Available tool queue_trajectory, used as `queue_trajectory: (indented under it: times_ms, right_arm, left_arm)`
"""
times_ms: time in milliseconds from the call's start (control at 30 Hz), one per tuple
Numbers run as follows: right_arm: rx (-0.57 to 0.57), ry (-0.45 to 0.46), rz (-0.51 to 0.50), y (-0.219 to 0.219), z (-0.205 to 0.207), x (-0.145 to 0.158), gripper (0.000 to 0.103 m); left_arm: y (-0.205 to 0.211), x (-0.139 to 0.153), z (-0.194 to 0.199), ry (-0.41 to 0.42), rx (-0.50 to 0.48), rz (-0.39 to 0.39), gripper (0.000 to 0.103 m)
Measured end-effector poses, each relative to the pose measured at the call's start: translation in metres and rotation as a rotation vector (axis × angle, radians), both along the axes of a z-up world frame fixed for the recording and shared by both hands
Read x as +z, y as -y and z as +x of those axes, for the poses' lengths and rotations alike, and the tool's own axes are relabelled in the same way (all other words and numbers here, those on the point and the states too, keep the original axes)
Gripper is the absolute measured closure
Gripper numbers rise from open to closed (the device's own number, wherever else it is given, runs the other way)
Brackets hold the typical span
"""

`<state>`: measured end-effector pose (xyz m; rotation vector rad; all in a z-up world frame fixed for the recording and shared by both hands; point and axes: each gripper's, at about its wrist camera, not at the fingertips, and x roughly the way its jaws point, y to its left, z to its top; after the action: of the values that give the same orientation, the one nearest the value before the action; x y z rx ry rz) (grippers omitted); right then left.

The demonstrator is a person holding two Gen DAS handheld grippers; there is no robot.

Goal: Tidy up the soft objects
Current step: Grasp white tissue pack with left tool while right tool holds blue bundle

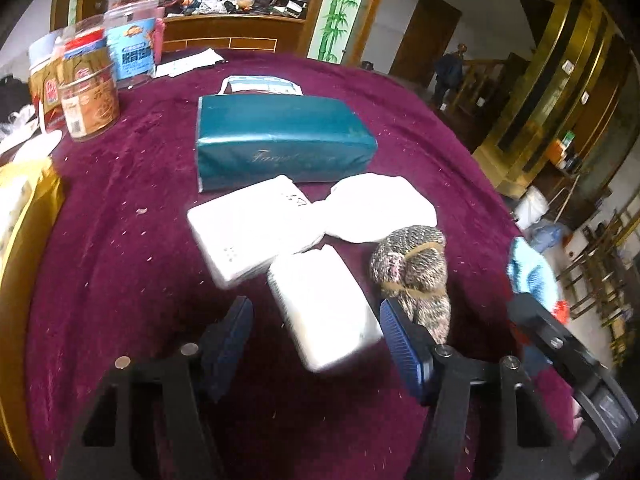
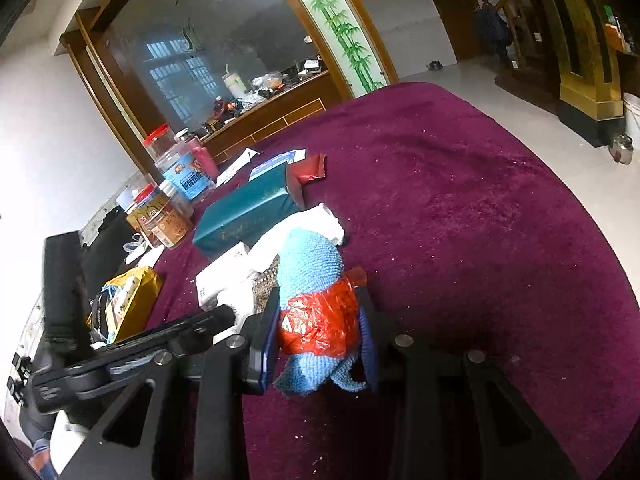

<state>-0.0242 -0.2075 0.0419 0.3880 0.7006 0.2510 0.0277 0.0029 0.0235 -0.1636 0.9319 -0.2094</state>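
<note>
Right gripper (image 2: 320,332): we see its jaws clamped on a rolled blue cloth (image 2: 310,264) with a crumpled red plastic wrap (image 2: 320,320) round its middle, held just above the surface (image 2: 460,200).

Left gripper (image 1: 316,336): jaws apart, straddling the near end of a small white tissue pack (image 1: 320,308); the pads do not appear to press on it.

To grip it well, we judge the jaws should centre on the pack's narrow sides and clear the speckled knit roll (image 1: 416,268) just beside the right pad.

A larger white pack (image 1: 244,228), a white bag (image 1: 380,208) and a teal tissue pack (image 1: 280,140) lie beyond. Snack jars (image 1: 92,96) stand at the far left of the maroon velvet cloth; behind it, a wooden cabinet (image 2: 272,120) and a bamboo-painted panel (image 1: 336,8).
</note>
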Motion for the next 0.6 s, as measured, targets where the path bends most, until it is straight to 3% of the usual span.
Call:
queue_trajectory:
  times_ms: [133,233,367,600]
  right_arm:
    - [0.002,0.002,0.003,-0.001,-0.001,0.000,0.069]
    - [0.001,0.002,0.002,-0.001,-0.001,0.000,0.069]
    - [0.001,-0.005,0.003,-0.001,0.000,0.000,0.069]
    - [-0.005,-0.023,0.005,0.001,0.003,-0.004,0.069]
  left_arm:
    - [0.013,-0.012,0.009,0.007,-0.010,0.081,0.034]
    - [0.014,-0.011,0.009,0.016,-0.037,0.100,0.045]
    - [0.002,-0.005,-0.001,0.018,-0.053,0.058,0.052]
    - [-0.022,0.014,-0.040,0.051,-0.070,-0.033,0.052]
